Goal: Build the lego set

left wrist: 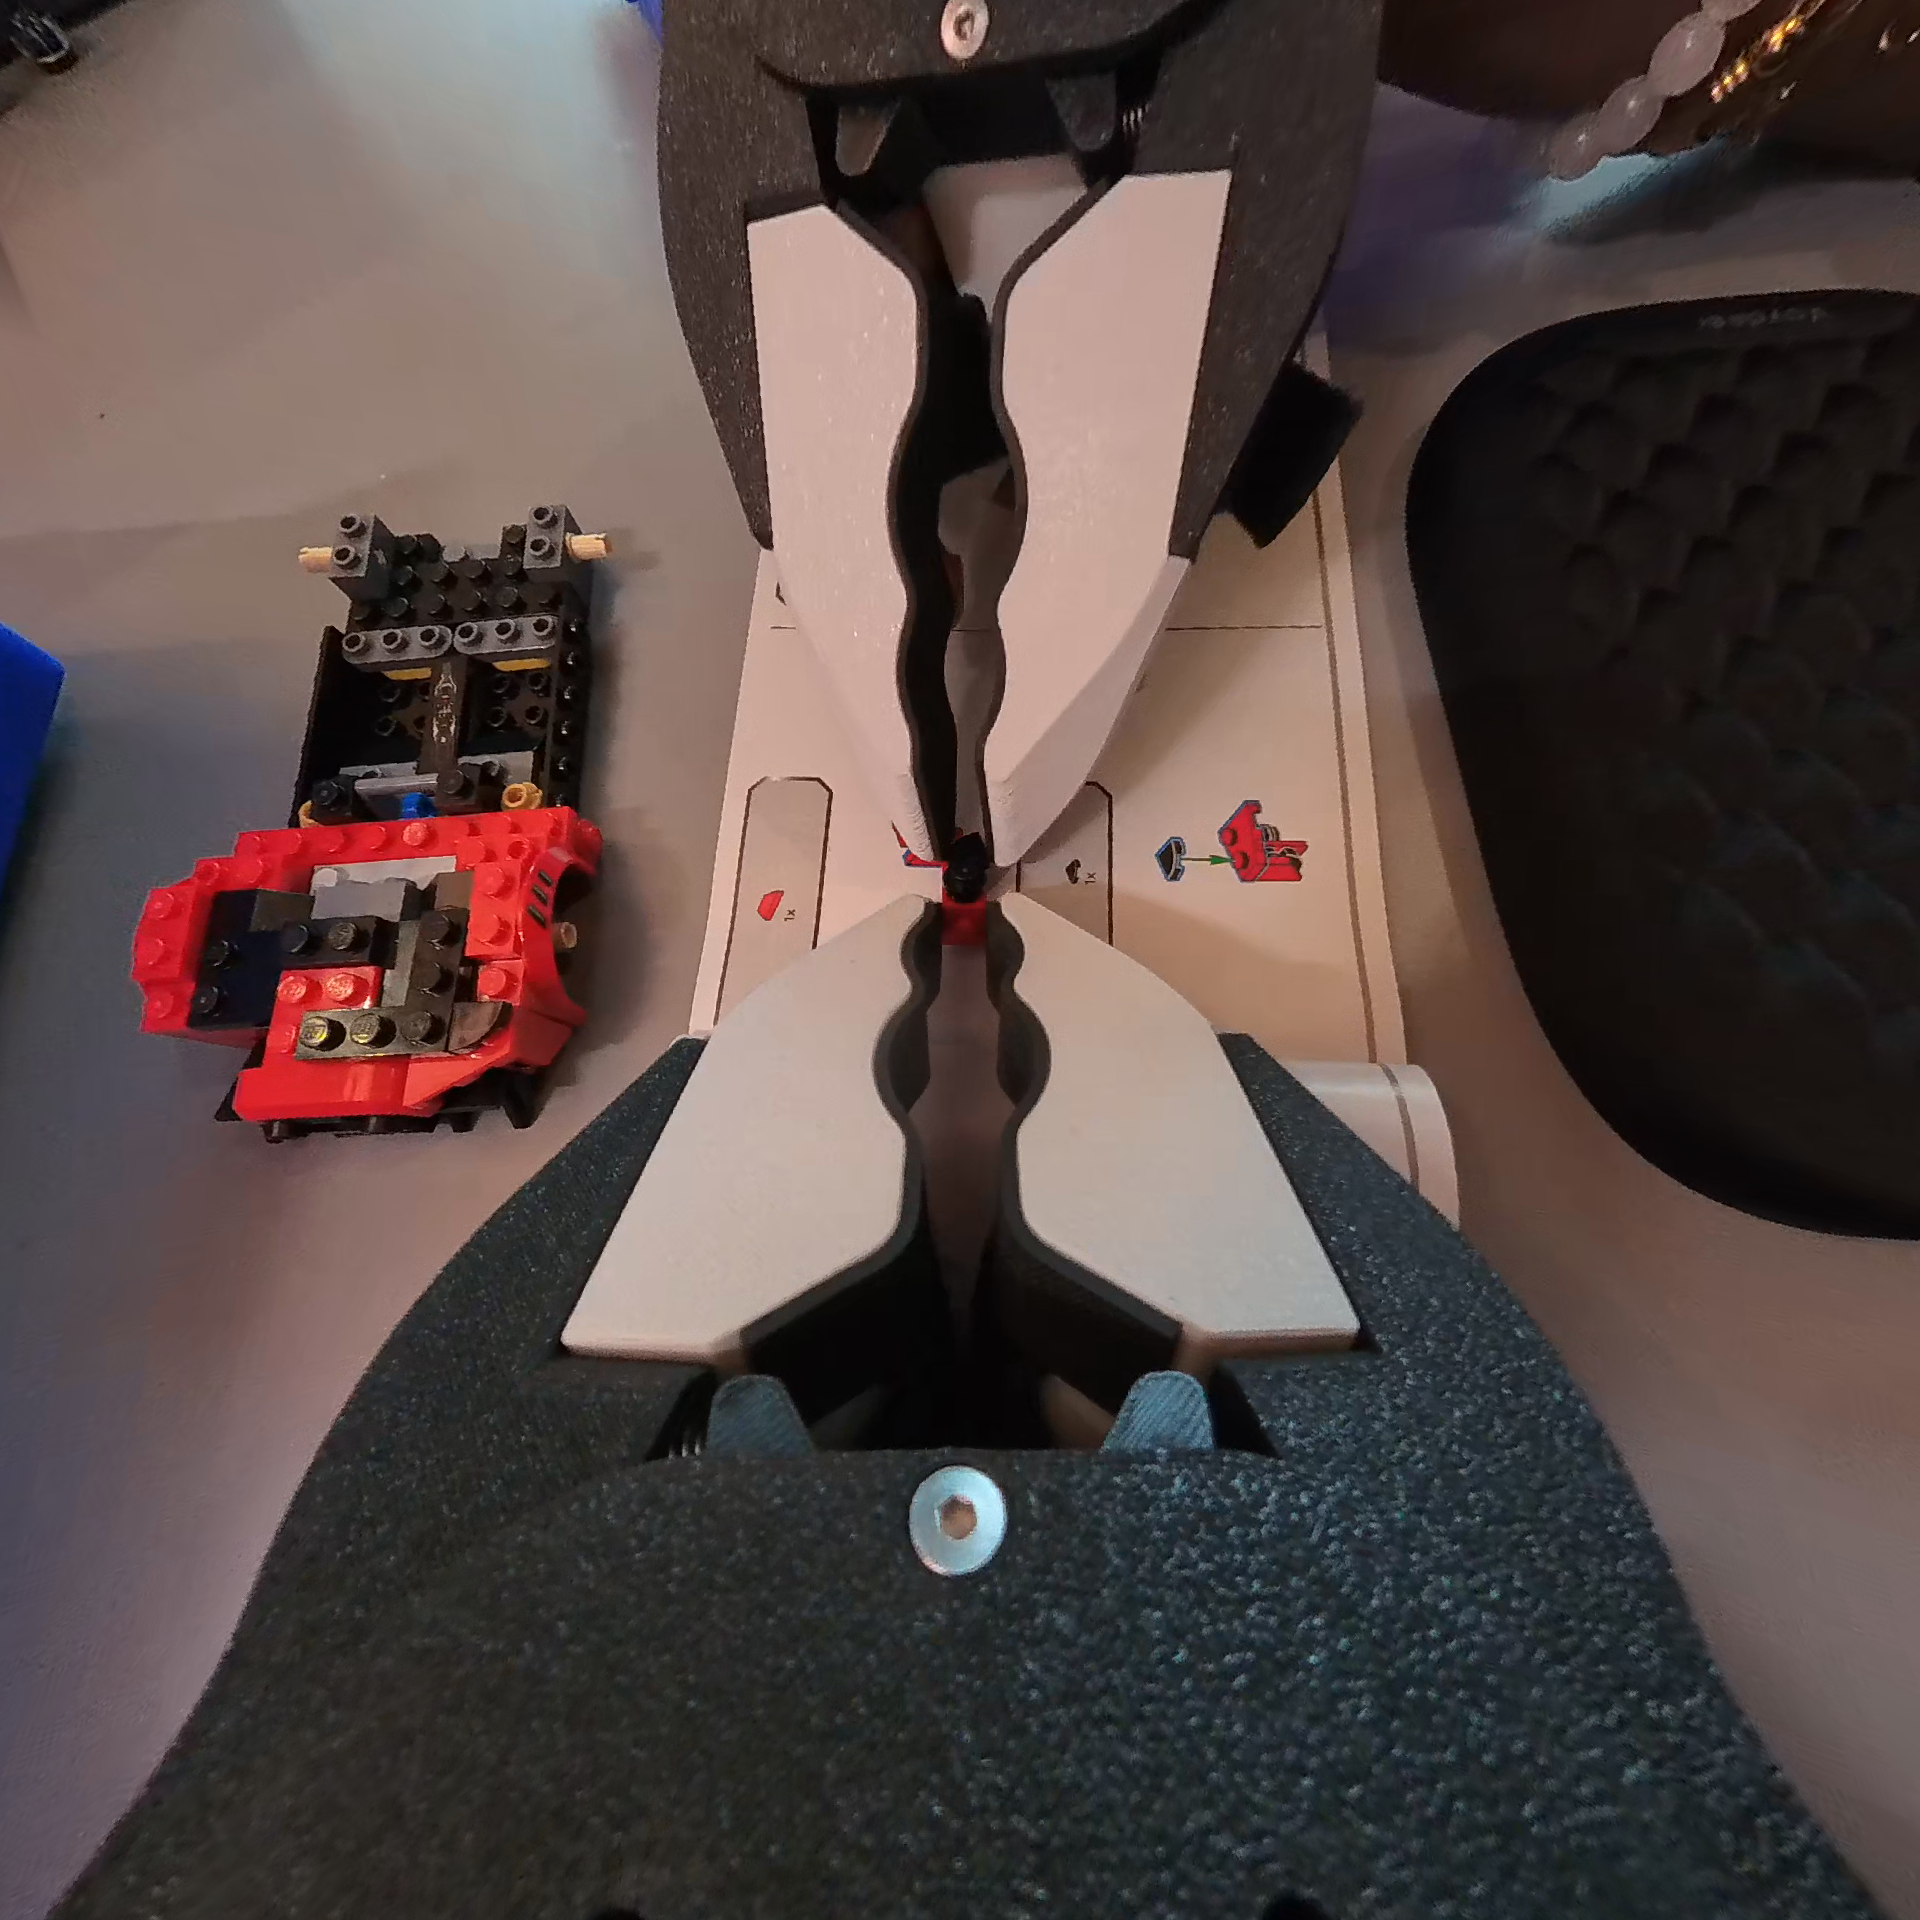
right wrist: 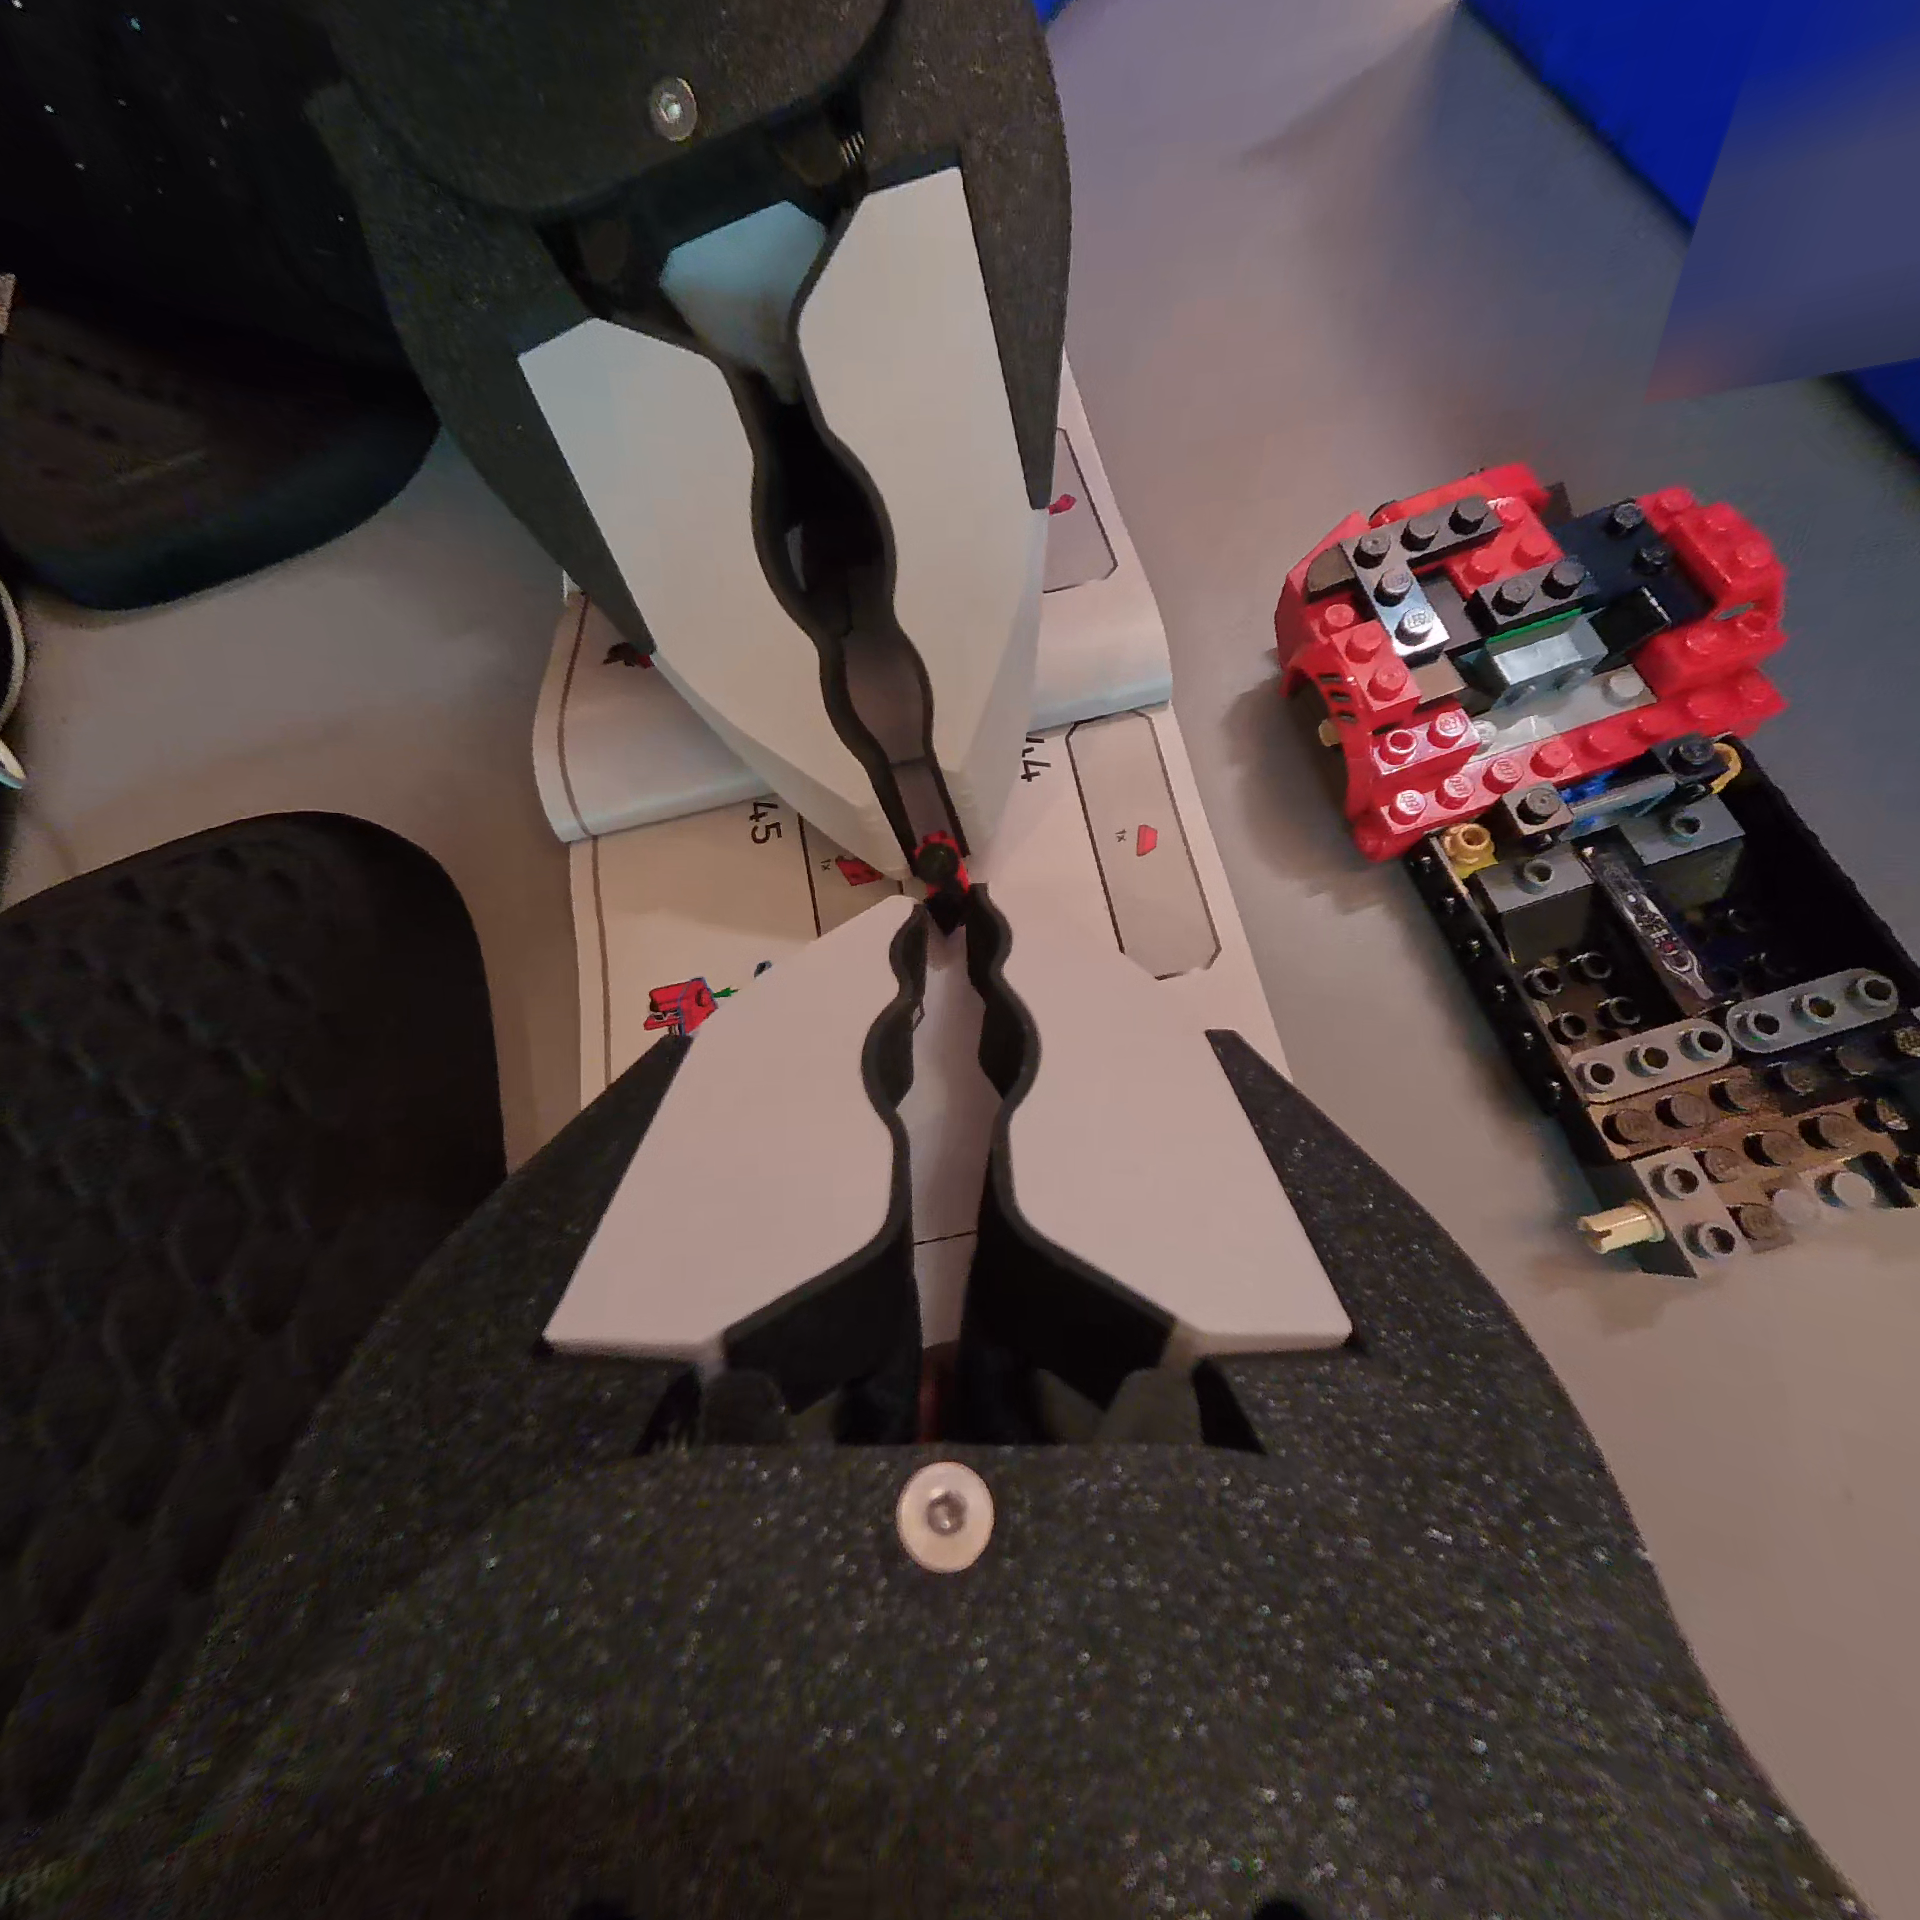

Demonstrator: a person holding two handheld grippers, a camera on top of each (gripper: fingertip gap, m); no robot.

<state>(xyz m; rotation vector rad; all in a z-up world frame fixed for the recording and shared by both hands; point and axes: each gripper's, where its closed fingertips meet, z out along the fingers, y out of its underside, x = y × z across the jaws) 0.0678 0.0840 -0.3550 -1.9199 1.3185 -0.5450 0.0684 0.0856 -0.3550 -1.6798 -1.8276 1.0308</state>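
My left gripper (left wrist: pixel 964 916) is shut on a small red brick (left wrist: pixel 966 923). My right gripper (right wrist: pixel 945 916) is shut on a small black piece (right wrist: pixel 948 912). The two grippers meet tip to tip above the open instruction booklet (left wrist: pixel 1226 956), and the two pieces touch each other. In the left wrist view the right gripper (left wrist: pixel 961 844) comes in from the top with the black piece (left wrist: pixel 966 857). In the right wrist view the left gripper (right wrist: pixel 935 844) comes in from the top with the red brick (right wrist: pixel 940 864). The partly built red and black car (left wrist: pixel 405 831) lies on the table to the side (right wrist: pixel 1590 831).
A black textured pad (left wrist: pixel 1714 727) lies beside the booklet (right wrist: pixel 1143 914), on the side away from the car; it also shows in the right wrist view (right wrist: pixel 208 1143). A blue object (right wrist: pixel 1766 156) stands beyond the car. A white cylinder (left wrist: pixel 1392 1122) lies by the booklet. A wrist with a bead bracelet (left wrist: pixel 1662 83) shows at top right. The tips of both grippers are at nearly the same place.
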